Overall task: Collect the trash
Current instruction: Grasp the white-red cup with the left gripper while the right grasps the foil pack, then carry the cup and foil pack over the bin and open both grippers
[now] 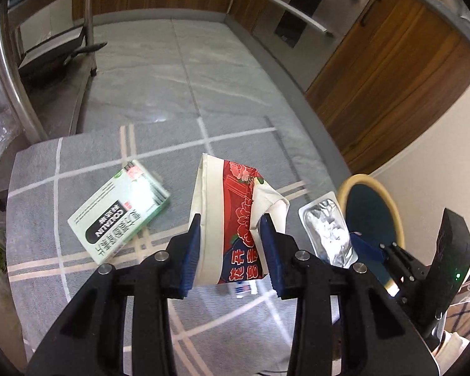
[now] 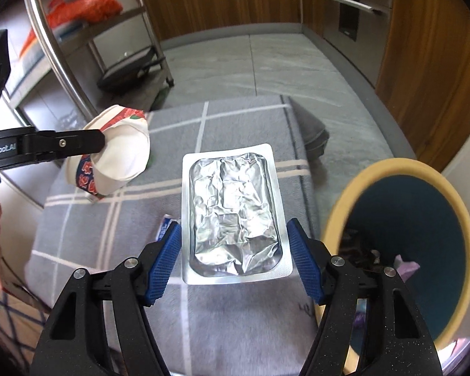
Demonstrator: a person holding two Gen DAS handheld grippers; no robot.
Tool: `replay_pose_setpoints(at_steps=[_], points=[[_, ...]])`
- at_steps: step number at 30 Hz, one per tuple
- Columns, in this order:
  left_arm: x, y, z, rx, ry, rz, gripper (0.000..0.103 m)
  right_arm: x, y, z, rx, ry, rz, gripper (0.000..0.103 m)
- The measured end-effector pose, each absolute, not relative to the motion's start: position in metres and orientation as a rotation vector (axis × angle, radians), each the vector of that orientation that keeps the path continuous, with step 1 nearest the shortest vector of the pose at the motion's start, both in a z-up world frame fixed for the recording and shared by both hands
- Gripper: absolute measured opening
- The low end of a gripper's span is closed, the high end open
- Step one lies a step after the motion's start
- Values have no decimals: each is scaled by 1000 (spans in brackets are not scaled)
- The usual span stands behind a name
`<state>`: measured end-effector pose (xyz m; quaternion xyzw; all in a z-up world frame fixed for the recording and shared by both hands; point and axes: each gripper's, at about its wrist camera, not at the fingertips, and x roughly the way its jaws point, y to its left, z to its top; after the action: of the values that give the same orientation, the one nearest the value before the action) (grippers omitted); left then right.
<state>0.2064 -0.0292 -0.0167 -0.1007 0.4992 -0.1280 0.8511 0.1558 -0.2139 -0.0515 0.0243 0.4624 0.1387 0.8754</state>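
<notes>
My left gripper [image 1: 230, 252] is shut on a crushed paper cup [image 1: 232, 216] with a red and blue print, held above the grey checked mat [image 1: 62, 219]; the cup also shows in the right wrist view [image 2: 122, 159]. My right gripper [image 2: 235, 260] is shut on a silver foil blister pack [image 2: 235, 213], held flat between the blue pads above the mat; it shows in the left wrist view [image 1: 327, 235] too. A round bin [image 2: 404, 250] with a yellow rim and dark inside stands to the right of the pack. A green and white box [image 1: 119, 213] lies on the mat at the left.
A small blue and white wrapper [image 2: 164, 227] lies on the mat under the pack. A metal rack [image 2: 78, 47] with a dark pan stands at the back left. Wooden cabinets [image 1: 385, 72] and an oven line the right. Grey tile floor [image 1: 178, 69] lies beyond the mat.
</notes>
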Motion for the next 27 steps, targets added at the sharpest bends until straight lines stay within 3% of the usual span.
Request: replay_pose_setpoints(at_steps=[10,27], points=[[187,-93,17,-196,968,-417,36,105,-269,-10,127,863,188,70],[175,-223,-4,-46,978,-613,37,53,-380,-24,261,848,-56,70]])
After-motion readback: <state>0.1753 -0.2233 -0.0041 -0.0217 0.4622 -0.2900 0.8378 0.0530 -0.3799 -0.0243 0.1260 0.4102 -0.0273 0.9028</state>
